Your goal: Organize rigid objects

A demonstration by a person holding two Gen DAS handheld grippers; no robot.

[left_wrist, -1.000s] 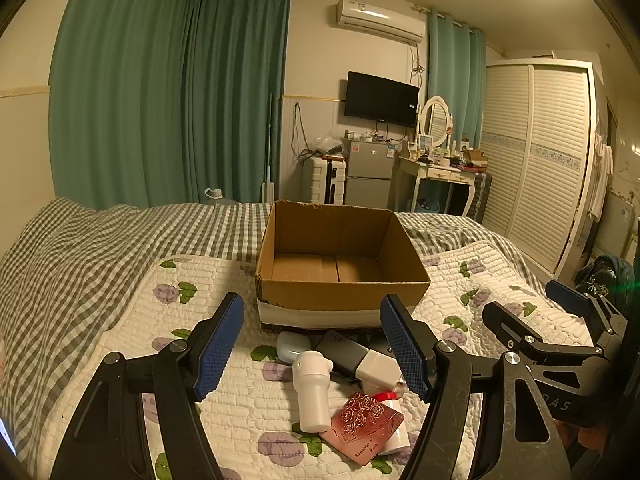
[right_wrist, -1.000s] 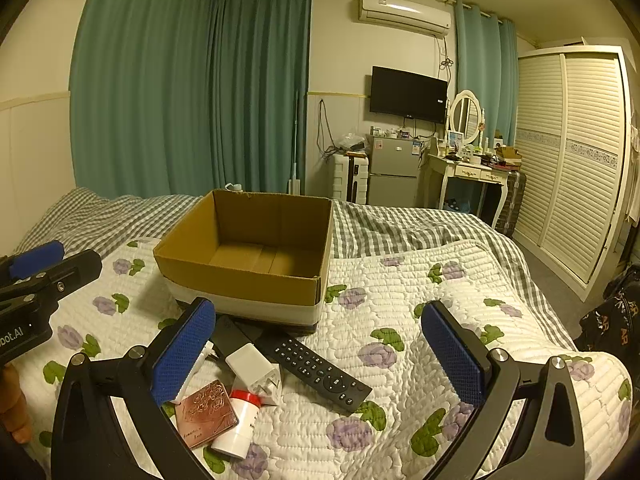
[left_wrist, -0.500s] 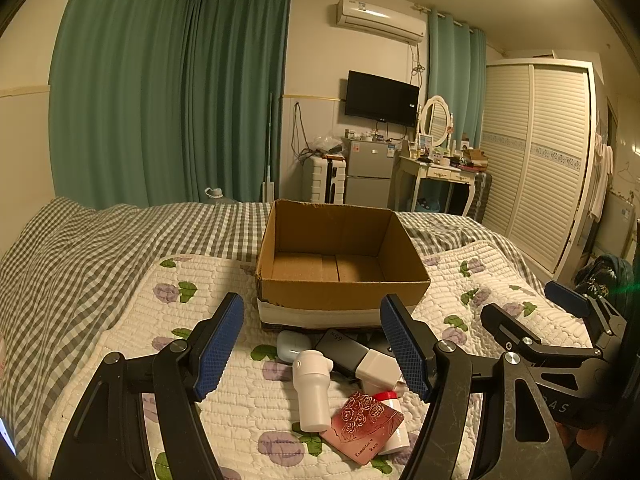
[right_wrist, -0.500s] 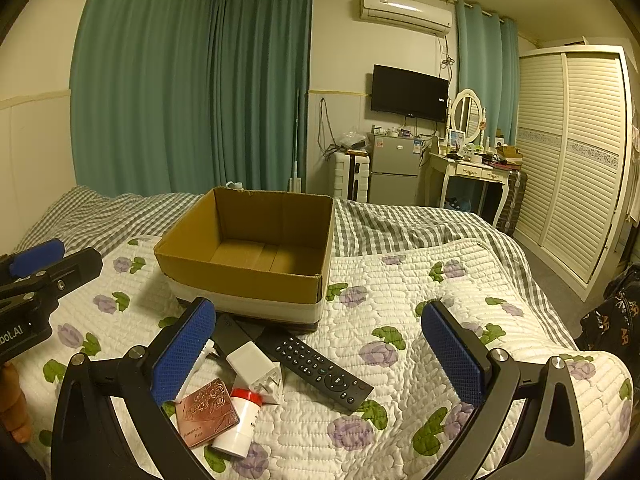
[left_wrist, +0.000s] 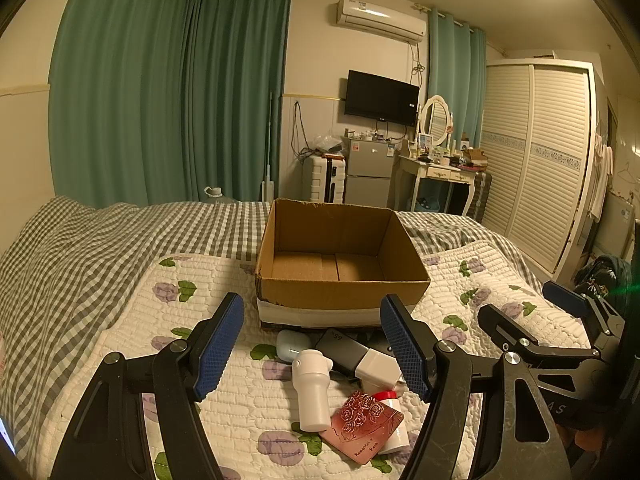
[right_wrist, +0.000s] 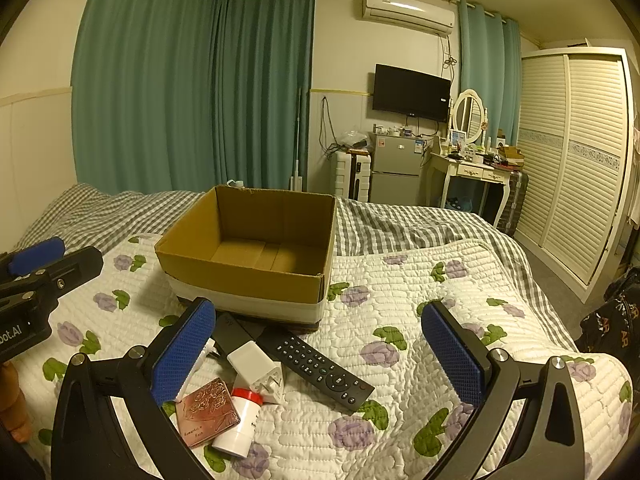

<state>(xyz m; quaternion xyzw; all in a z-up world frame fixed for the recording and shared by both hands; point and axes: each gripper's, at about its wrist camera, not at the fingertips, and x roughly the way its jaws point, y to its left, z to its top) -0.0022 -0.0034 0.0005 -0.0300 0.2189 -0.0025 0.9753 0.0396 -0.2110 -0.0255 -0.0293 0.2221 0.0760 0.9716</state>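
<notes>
An empty cardboard box (left_wrist: 340,280) (right_wrist: 248,276) stands on the floral quilt. A small pile lies in front of it: a white bottle (left_wrist: 312,392), a pale earbud case (left_wrist: 290,350), a dark grey block (left_wrist: 344,350), a white charger (left_wrist: 378,368) (right_wrist: 256,364), a pink rose-embossed case (left_wrist: 364,426) (right_wrist: 210,410), a white red-capped bottle (right_wrist: 240,420) and a black remote (right_wrist: 316,364). My left gripper (left_wrist: 312,346) is open above the pile. My right gripper (right_wrist: 318,354) is open, wide, over the remote. Both hold nothing.
The bed carries a grey checked blanket (left_wrist: 80,248) on the left and back. Green curtains, a suitcase, a small fridge (left_wrist: 368,176), a dressing table and a white wardrobe (right_wrist: 576,152) stand beyond the bed. A dark bag (right_wrist: 616,320) lies on the floor at right.
</notes>
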